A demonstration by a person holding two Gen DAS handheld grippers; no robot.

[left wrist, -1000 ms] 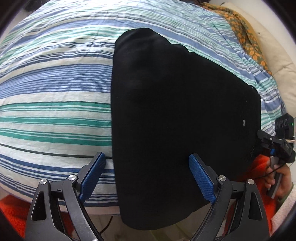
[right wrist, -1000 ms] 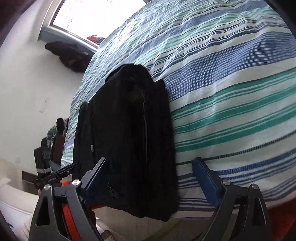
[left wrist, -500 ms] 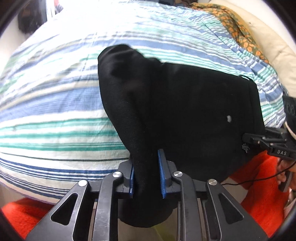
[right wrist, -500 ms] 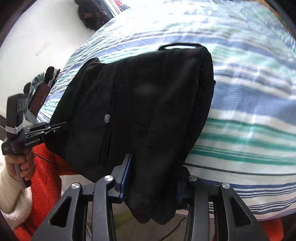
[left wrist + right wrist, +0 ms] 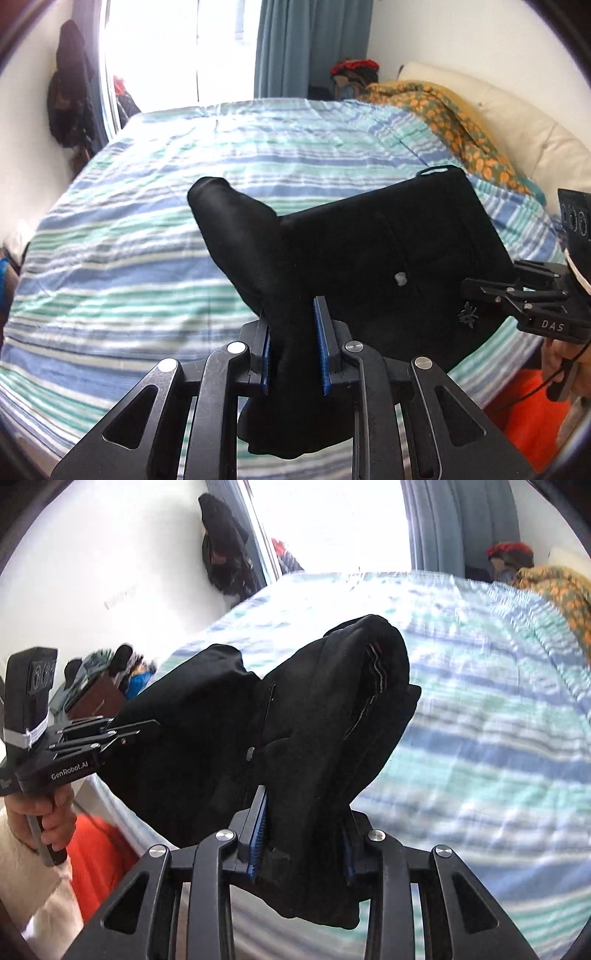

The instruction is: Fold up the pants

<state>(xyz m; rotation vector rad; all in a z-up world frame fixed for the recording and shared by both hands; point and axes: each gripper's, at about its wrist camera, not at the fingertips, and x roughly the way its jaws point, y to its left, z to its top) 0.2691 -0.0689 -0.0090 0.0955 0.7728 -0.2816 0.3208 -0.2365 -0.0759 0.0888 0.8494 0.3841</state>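
The black pants (image 5: 388, 254) are partly folded and held up over the near edge of the striped bed (image 5: 129, 258). My left gripper (image 5: 293, 347) is shut on one near corner of the pants, with cloth bunched between its blue pads. My right gripper (image 5: 304, 834) is shut on the other near corner of the pants (image 5: 221, 738). The far part of the pants sags toward the bed. The right gripper shows in the left wrist view (image 5: 524, 299), and the left gripper shows in the right wrist view (image 5: 92, 734).
An orange patterned blanket (image 5: 450, 122) and a white pillow (image 5: 517, 122) lie at the bed's right side. A window with a blue curtain (image 5: 310, 48) is behind the bed. Dark clothes (image 5: 225, 557) hang on the left wall. Orange cloth (image 5: 524, 417) lies below the bed edge.
Both grippers went from open to shut on the near edge of the pants and have lifted it off the bed. The views have tilted up toward the window.
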